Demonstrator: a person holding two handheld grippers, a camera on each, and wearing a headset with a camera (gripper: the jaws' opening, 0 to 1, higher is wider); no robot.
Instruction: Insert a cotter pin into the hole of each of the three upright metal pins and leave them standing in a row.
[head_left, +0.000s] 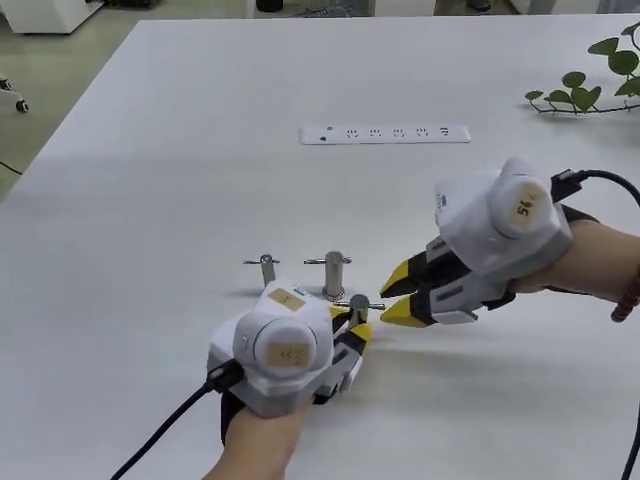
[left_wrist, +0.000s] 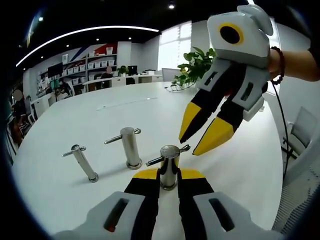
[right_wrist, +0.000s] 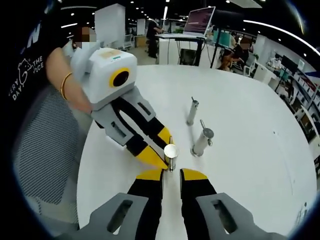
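**A:** Where do things stand?

**B:** The left gripper (left_wrist: 170, 175) pinches the nearest short steel pin with a flat round head (left_wrist: 169, 167) low on its stem, upright on the broad white table (head_left: 150, 200). A thin wire cotter pin (left_wrist: 154, 160) lies through its hole. The right gripper (head_left: 382, 304) has its yellow tips spread, with the cotter's looped end at their mouth; I cannot tell if they touch it. The thicker middle steel pin (head_left: 334, 272) and the slim end steel pin (head_left: 267, 268) stand just beside, each with a cotter through it

**A:** What could spoil it?

**B:** As I judge it, a sideways nudge on the loop could draw the cotter back out or tilt the pin in the grip. On letting go, a jaw dragging the stem could knock it into the middle pin, which is near

**A:** Room to move?

**B:** Plenty. There is bare table to the right, the long white power strip (head_left: 385, 133) is well behind, and the green trailing plant (head_left: 590, 85) is far off at the table's right
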